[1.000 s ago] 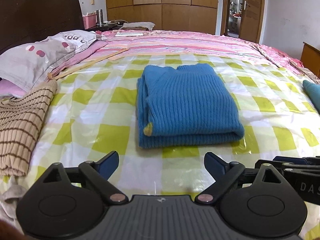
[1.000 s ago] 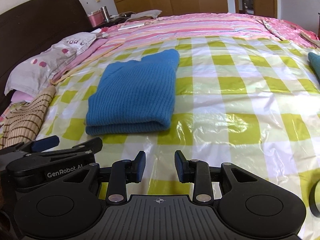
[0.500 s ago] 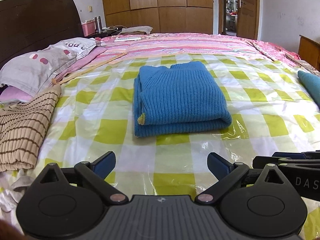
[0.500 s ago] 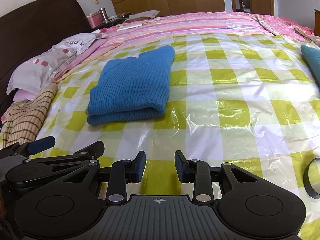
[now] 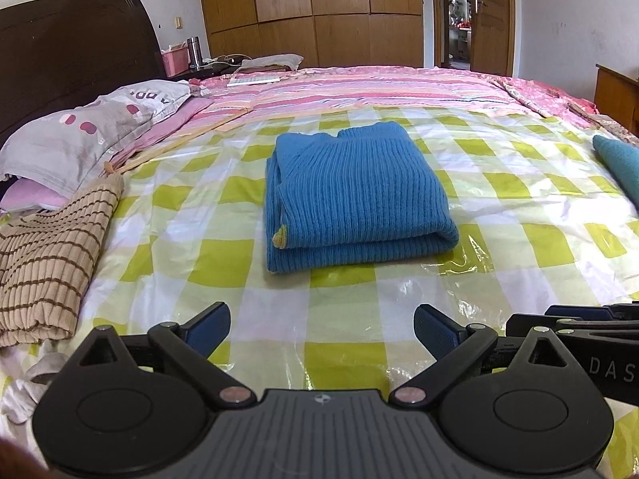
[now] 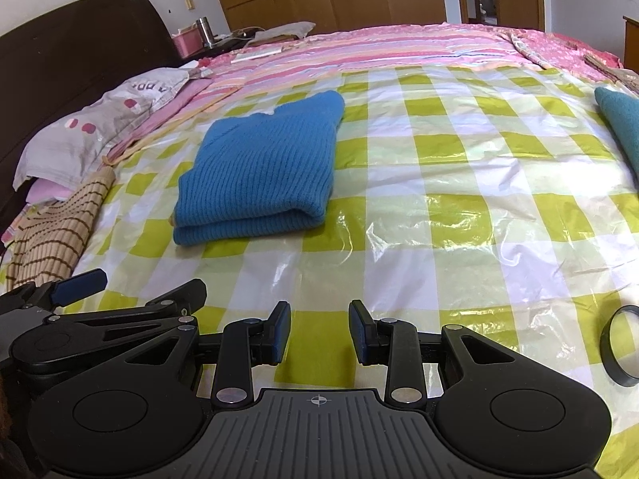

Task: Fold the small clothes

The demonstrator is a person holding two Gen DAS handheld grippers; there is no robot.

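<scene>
Blue knit sweater (image 5: 355,195) lies folded into a neat rectangle on the bed's green-and-white checked plastic sheet (image 5: 519,215), fold edge toward the cameras – both claws now well clear of it and empty. Left claw (image 5: 321,329) is spread wide w/ nothing between its pads; right claw (image 6: 319,333) is only partly open, also holding nothing, the two side by side near the bed's front edge. Vs. a second ago, the sweater sits farther off and smaller in both views – the claws have backed away, jaw gaps unchanged, garment undisturbed. That reads as this item done; likely next is the teal garment (image 6: 619,119) at far right. A folded striped tan top (image 5: 44,263) rests at left by the pillow (image 5: 80,135)
</scene>
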